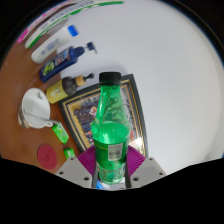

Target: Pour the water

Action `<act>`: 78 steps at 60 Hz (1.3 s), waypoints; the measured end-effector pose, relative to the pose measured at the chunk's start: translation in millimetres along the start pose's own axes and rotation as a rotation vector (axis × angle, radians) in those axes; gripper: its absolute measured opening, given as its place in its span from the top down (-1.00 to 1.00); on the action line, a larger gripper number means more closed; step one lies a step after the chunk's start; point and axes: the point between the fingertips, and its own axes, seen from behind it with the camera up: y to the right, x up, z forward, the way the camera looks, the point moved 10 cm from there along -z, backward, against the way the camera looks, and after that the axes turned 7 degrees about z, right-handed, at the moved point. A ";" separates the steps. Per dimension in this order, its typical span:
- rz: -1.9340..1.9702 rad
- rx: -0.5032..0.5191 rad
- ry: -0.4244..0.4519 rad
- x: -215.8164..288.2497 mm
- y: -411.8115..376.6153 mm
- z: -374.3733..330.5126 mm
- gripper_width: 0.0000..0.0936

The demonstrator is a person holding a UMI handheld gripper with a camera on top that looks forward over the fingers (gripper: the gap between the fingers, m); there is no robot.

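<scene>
You have the green plastic bottle (111, 125) clamped between the gripper (110, 165), both pink pads (88, 160) pressed against its lower body around the label, so the grip is closed on the bottle and carrying it. The bottle stands roughly upright along the fingers, its dark cap (109, 78) apparently on, and that is your first risk: if you tip it without the cap off, nothing pours, and if the cap is merely loose it may drop as you tilt. The hold sits low on the bottle, so the tall upper part can swing when you rotate; a quick wrist turn could let the smooth plastic slip or twist in the pads. Squeeze harder and a thin bottle may buckle and push water out early. Below and behind the bottle lies a dark patterned mat (128, 108) on the wooden table (30, 72), and to one side stands a glass cup (38, 107) with a yellow-labelled bottle (62, 87) and a blue-capped white bottle (62, 65) just beyond it. That cluster is tight: swinging the neck towards the cup could knock those neighbours or the cup itself. A small red lid-like object (46, 156) lies near the fingers; I cannot tell what it is. Pour too fast and you overshoot the narrow rim.
</scene>
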 end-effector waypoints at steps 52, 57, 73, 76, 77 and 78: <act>1.222 0.402 -0.027 -57.5 -102.7 30.7 0.18; 1.222 0.384 -0.018 -57.8 -104.5 26.8 0.10; 1.248 0.404 -0.154 -63.2 -98.2 12.5 -0.76; 1.233 0.395 -0.184 -62.8 -94.4 2.9 -0.83; 1.231 0.392 -0.191 -62.3 -92.9 -1.5 -0.83; 1.229 0.395 -0.196 -61.2 -91.7 -6.6 -0.83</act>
